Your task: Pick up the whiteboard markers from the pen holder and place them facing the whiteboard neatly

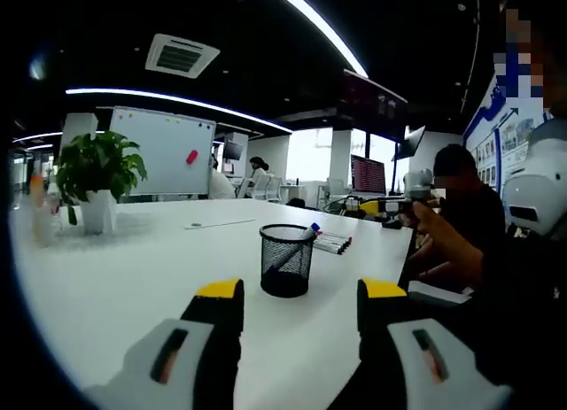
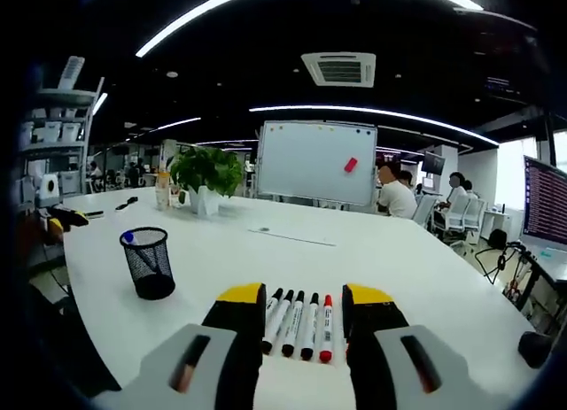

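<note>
— Black mesh pen holder [image 1: 286, 260] stands mid-frame on the white table [image 1: 133, 277]; one blue-capped marker [image 2: 128, 237] barely shows inside.
— And the grippers?
— Left gripper [image 1: 299, 305] and right gripper [image 2: 303, 314] gape, holding nothing; five markers [image 2: 299, 323] lie between the right's jaws, lower ends hidden. Whiteboard [image 2: 317, 162] stands beyond.

Four markers [image 2: 299, 323] lying side by side on table, black mesh pen holder [image 2: 148, 262] upright, one marker inside
</note>
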`<state>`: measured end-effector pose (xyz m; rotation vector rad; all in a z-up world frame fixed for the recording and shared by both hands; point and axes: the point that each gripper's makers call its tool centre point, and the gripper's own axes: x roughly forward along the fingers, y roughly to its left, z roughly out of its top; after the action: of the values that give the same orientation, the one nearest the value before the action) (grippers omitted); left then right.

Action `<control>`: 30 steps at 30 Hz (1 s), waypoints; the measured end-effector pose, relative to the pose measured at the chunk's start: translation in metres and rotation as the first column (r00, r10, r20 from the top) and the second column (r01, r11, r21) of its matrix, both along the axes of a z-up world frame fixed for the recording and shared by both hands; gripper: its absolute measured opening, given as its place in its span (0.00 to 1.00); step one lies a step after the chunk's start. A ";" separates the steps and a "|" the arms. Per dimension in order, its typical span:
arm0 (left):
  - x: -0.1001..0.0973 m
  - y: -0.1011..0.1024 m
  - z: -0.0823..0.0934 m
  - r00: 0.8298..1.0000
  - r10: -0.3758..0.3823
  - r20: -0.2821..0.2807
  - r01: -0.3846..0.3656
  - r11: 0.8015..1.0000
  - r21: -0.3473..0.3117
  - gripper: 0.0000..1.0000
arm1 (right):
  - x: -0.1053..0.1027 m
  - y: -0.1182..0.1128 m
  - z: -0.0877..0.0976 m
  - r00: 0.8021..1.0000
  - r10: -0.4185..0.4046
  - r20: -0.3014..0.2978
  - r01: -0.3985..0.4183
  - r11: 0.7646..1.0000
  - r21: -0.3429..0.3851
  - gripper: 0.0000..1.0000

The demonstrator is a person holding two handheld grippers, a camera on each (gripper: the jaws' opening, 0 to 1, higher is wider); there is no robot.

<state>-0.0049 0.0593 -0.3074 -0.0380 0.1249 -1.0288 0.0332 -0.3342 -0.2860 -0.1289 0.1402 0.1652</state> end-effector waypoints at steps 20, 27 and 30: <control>0.005 0.002 -0.014 1.000 0.013 -0.007 -0.013 0.998 0.064 0.48 | -0.002 0.025 0.007 0.996 0.082 0.035 -0.084 0.995 0.061 0.39; 0.012 0.011 -0.012 0.998 0.068 -0.004 -0.068 0.996 0.051 0.47 | -0.002 0.035 0.001 0.994 0.101 0.034 -0.103 0.994 0.045 0.42; 0.013 0.012 -0.010 0.997 0.071 -0.011 -0.071 0.997 0.039 0.47 | -0.002 0.041 0.002 0.993 0.115 0.037 -0.117 0.992 0.044 0.42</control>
<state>0.0080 0.0708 -0.3175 -0.0135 0.1537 -0.9552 0.0312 -0.2931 -0.2840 -0.0940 0.0946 0.2821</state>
